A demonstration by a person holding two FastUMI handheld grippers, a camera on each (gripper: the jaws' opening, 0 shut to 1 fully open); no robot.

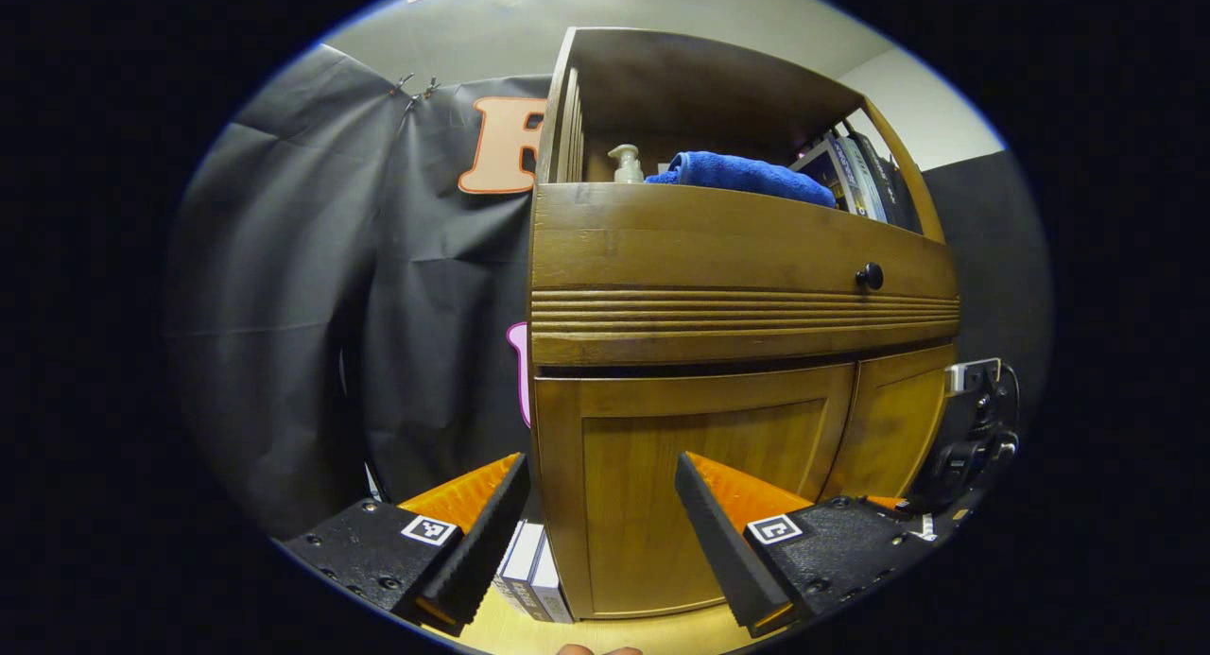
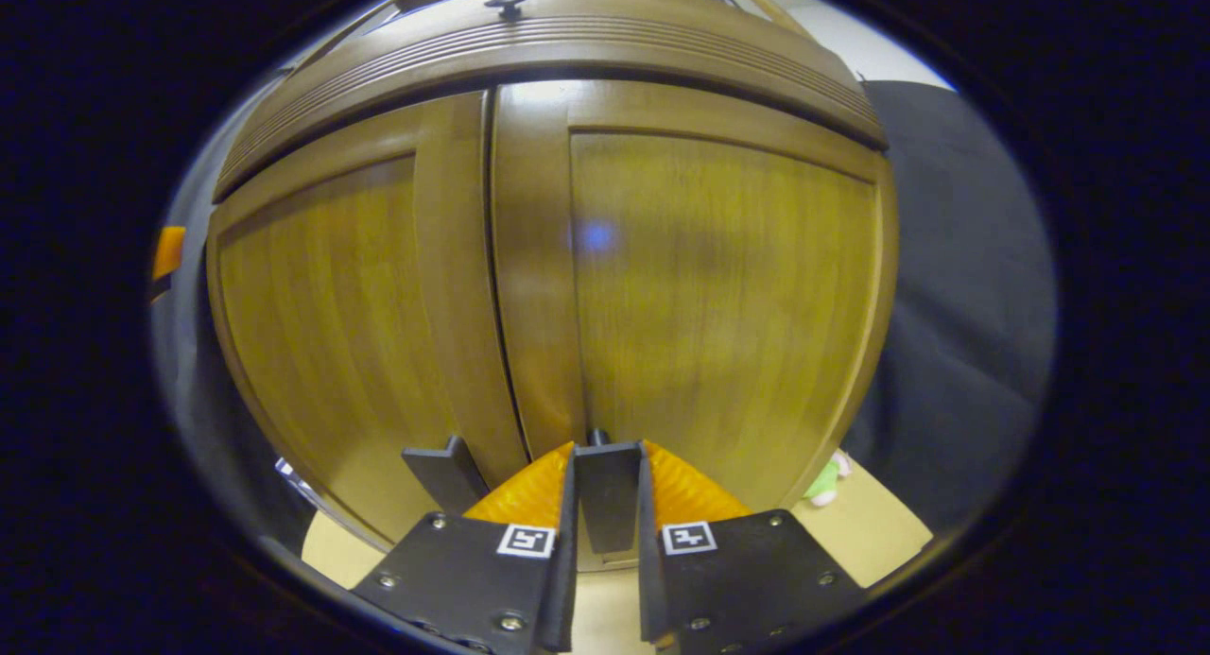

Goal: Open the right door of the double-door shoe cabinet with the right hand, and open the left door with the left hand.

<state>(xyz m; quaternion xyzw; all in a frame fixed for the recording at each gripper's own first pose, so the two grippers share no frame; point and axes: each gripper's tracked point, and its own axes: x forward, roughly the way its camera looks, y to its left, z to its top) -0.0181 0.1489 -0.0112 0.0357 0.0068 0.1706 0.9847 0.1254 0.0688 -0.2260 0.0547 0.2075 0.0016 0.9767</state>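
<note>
The right tool (image 2: 605, 480) is pressed together on the dark handle (image 2: 606, 490) of the right door (image 2: 718, 286), low on that door and just beside the seam where the 2 doors meet. A second handle (image 2: 444, 475) stands on the left door (image 2: 331, 324) at about 10 o'clock from the tool, close but free. In the right gripper view both doors look shut and flat against the shoe cabinet (image 2: 567, 41). I judge that the hinge of the right door is at its outer edge, toward 3 o'clock, so the pull should come straight back and then swing toward that side.

The left tool (image 1: 596, 532) is spread and holds nothing. In the left gripper view the left door (image 1: 700, 504) lies straight ahead at 12 o'clock, with a gap before it. Its handle is hidden behind the tool, so I cannot tell how far off it is. The right tool (image 1: 974, 438) shows at 3 o'clock, so the right hand is the one already in place
</note>
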